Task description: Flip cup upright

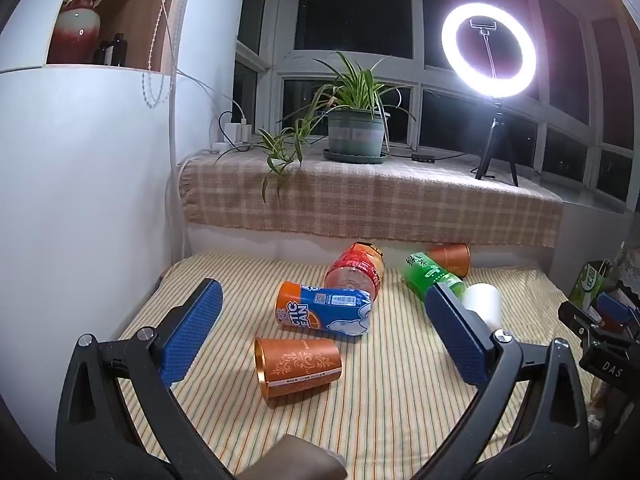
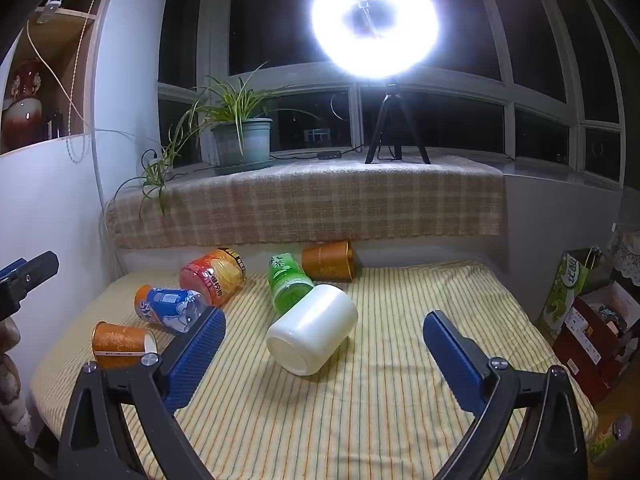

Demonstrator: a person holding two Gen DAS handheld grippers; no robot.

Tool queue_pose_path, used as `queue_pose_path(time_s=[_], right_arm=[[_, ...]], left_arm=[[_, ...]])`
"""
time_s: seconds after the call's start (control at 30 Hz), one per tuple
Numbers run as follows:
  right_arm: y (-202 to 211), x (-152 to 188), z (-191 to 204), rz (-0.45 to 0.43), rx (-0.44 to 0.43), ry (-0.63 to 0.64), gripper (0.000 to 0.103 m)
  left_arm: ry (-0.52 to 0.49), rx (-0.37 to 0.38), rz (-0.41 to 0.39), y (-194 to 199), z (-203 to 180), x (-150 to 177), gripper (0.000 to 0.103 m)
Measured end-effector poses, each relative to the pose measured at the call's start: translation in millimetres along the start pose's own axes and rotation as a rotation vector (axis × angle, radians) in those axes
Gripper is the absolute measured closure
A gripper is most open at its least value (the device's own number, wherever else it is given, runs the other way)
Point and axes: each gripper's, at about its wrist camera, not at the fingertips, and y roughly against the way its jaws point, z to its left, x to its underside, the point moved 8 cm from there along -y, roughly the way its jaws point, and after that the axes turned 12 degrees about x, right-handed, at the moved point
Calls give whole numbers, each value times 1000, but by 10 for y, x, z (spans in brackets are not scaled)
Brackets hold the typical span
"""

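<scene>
An orange paper cup (image 1: 298, 366) lies on its side on the striped cloth, between my left gripper's fingers and just beyond them; it also shows in the right wrist view (image 2: 122, 342). My left gripper (image 1: 320, 320) is open and empty. A white cup (image 2: 312, 328) lies on its side ahead of my right gripper (image 2: 324, 340), which is open and empty; it also shows in the left wrist view (image 1: 484, 302). A second orange cup (image 2: 328, 262) lies on its side at the back, also in the left wrist view (image 1: 450, 258).
A blue and orange bottle (image 1: 324, 308), a red bottle (image 1: 356, 268) and a green bottle (image 1: 430, 276) lie on the cloth. A plaid-covered sill (image 1: 372, 200) holds a potted plant (image 1: 356, 128) and a ring light (image 1: 488, 50). Boxes (image 2: 592, 328) stand at the right.
</scene>
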Motion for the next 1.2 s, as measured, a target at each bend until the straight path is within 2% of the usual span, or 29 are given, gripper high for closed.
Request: queue_pose_path(time_s=[1.2], right_arm=[[-19,-117,0,-31,30,18,0]], left_arm=[[-8,-7,1,52,-22,-61,0]])
